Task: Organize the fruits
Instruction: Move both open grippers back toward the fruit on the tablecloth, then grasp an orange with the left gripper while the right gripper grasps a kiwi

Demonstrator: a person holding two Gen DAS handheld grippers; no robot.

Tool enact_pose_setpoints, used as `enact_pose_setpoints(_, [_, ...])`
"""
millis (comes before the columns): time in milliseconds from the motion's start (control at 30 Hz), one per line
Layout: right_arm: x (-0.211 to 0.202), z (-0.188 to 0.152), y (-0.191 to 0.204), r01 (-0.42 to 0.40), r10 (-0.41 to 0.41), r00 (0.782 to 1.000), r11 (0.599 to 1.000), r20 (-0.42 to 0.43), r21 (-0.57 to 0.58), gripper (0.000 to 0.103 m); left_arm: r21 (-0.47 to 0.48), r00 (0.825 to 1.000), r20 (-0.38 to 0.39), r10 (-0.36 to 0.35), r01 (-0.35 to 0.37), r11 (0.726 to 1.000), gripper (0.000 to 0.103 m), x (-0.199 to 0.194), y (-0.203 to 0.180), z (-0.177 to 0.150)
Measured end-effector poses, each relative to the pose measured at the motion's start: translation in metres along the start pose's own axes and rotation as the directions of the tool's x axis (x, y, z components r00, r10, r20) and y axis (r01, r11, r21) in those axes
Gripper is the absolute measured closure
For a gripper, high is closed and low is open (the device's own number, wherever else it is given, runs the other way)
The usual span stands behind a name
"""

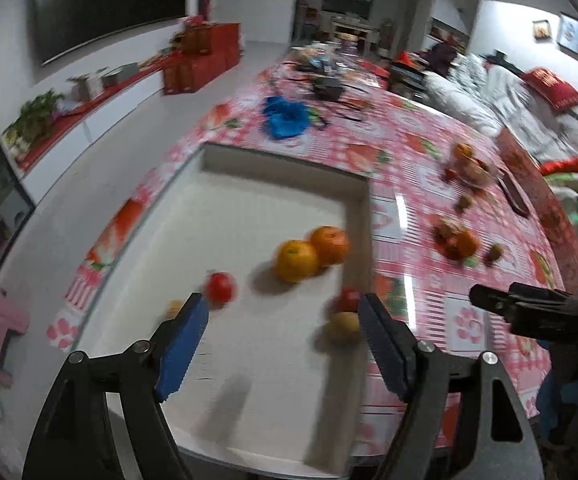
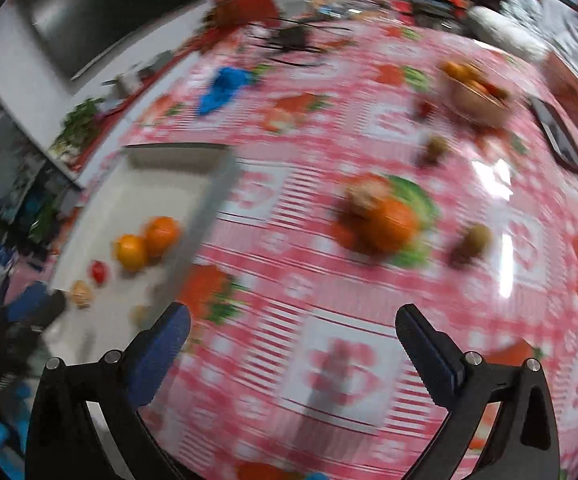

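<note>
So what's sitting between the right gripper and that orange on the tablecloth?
Nothing. In the right wrist view, only bare pink checked tablecloth lies between the open right gripper and the round orange fruit.

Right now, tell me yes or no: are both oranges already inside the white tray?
Yes: the two oranges sit touching each other inside the white tray, near its right wall, in the left wrist view.
</note>
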State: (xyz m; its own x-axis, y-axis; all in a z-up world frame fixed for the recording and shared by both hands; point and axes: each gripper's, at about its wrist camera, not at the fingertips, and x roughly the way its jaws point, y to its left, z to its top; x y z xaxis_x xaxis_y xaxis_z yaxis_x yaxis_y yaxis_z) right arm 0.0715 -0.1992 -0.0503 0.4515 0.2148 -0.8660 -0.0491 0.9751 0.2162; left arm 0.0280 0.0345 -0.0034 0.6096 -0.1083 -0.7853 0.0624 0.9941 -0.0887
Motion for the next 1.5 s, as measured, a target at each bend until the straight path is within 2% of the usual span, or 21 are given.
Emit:
enact_pose_setpoints(267, [-0.011, -0.022, -0.079, 0.177, -0.178, 0.984, 0.981, 0.001, 0.08, 0.0, 0.173, 0.996, -0.044, -0.074, 0.08, 0.982, 0.023, 0.007, -0.08, 0.004])
enact_pose_setpoints(467, [-0.014, -0.036, -0.108, 0.255, -0.256, 0.966, 0.964, 0.014, 0.074, 0.0, 0.241, 0.99, -0.109, -0.089, 0.114, 0.964, 0.023, 0.03, -0.124, 0.006])
enact_pose_setpoints(833, [-0.008, -0.045, -0.121, 0.229, -0.23, 0.972, 0.973, 0.053, 0.037, 0.0, 0.161, 0.958, -0.245, -0.146, 0.189, 0.969, 0.023, 0.09, -0.173, 0.027])
enact_pose_setpoints(1033, [-0.01, -0.051, -0.126, 0.22, -0.218, 0.97, 0.976, 0.11, -0.003, 0.0, 0.094, 0.953, -0.263, -0.149, 0.179, 0.979, 0.025, 0.122, -0.19, 0.043])
enact_pose_setpoints(1100, [-0.011, -0.056, -0.127, 0.214, -0.209, 0.966, 0.977, 0.154, -0.014, 0.0, 0.077, 0.952, -0.269, -0.143, 0.17, 0.982, 0.026, 0.131, -0.196, 0.046])
enact_pose_setpoints(1233, [-0.012, -0.056, -0.127, 0.21, -0.205, 0.966, 0.978, 0.156, -0.016, 0.0, 0.062, 0.96, -0.253, -0.124, 0.144, 0.988, 0.027, 0.143, -0.203, 0.05])
enact_pose_setpoints(1333, [-0.012, -0.056, -0.126, 0.21, -0.205, 0.966, 0.978, 0.156, -0.016, 0.0, 0.072, 0.968, -0.233, -0.091, 0.11, 0.991, 0.035, 0.149, -0.207, 0.053])
enact_pose_setpoints(1367, [-0.013, -0.056, -0.126, 0.21, -0.205, 0.966, 0.978, 0.156, -0.016, 0.0, 0.082, 0.971, -0.226, -0.079, 0.1, 0.992, 0.044, 0.15, -0.209, 0.054])
enact_pose_setpoints(1400, [-0.013, -0.056, -0.126, 0.21, -0.205, 0.966, 0.978, 0.157, -0.016, 0.0, 0.093, 0.973, -0.219, -0.068, 0.091, 0.992, 0.049, 0.15, -0.21, 0.054])
enact_pose_setpoints(1467, [-0.013, -0.056, -0.126, 0.21, -0.205, 0.966, 0.978, 0.156, -0.016, 0.0, 0.095, 0.972, -0.218, -0.085, 0.107, 0.99, 0.064, 0.151, -0.209, 0.055])
enact_pose_setpoints(1500, [-0.013, -0.056, -0.126, 0.21, -0.205, 0.966, 0.978, 0.157, -0.016, 0.0, 0.097, 0.972, -0.218, -0.09, 0.113, 0.989, 0.064, 0.15, -0.208, 0.054])
